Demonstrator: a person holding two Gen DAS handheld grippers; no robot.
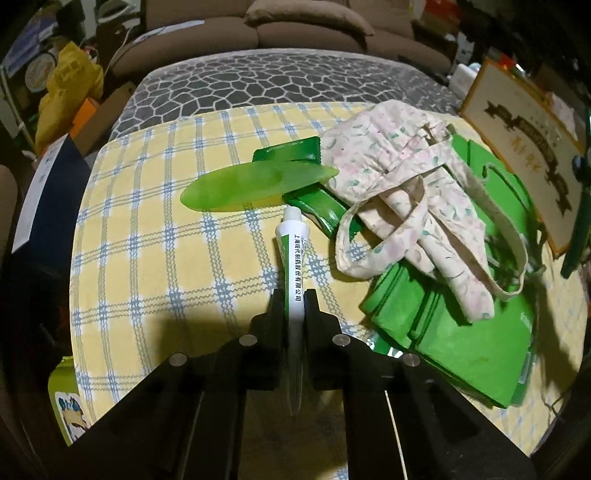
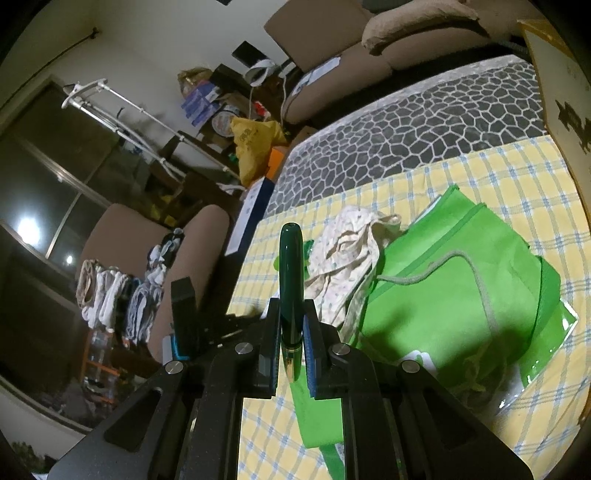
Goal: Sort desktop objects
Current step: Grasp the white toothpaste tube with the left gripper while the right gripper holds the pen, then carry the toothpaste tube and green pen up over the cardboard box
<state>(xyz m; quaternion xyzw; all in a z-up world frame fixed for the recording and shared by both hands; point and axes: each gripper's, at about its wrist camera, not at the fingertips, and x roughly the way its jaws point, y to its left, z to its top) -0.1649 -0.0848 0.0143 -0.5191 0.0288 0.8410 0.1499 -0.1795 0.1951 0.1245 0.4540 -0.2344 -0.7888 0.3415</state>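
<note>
My left gripper (image 1: 293,295) is shut on a white and green tube (image 1: 291,254) with printed characters; the tube's cap points away toward a flat green oval piece (image 1: 255,186) lying on the checked cloth. My right gripper (image 2: 291,308) is shut on a dark green pen (image 2: 291,266) that sticks out forward above the table. A floral cloth bag (image 1: 406,192) lies crumpled on a green fabric bag (image 1: 461,332). In the right wrist view the floral bag (image 2: 351,251) and the green bag (image 2: 450,280) lie just beyond the pen. The left gripper (image 2: 184,317) shows at left there.
A yellow checked tablecloth (image 1: 147,229) covers the table over a grey stone-pattern mat (image 1: 258,81). Green packets (image 1: 291,151) lie behind the oval piece. A framed board (image 1: 524,147) leans at the right edge. A brown sofa (image 1: 295,26) stands behind; a blue box (image 1: 48,192) stands left.
</note>
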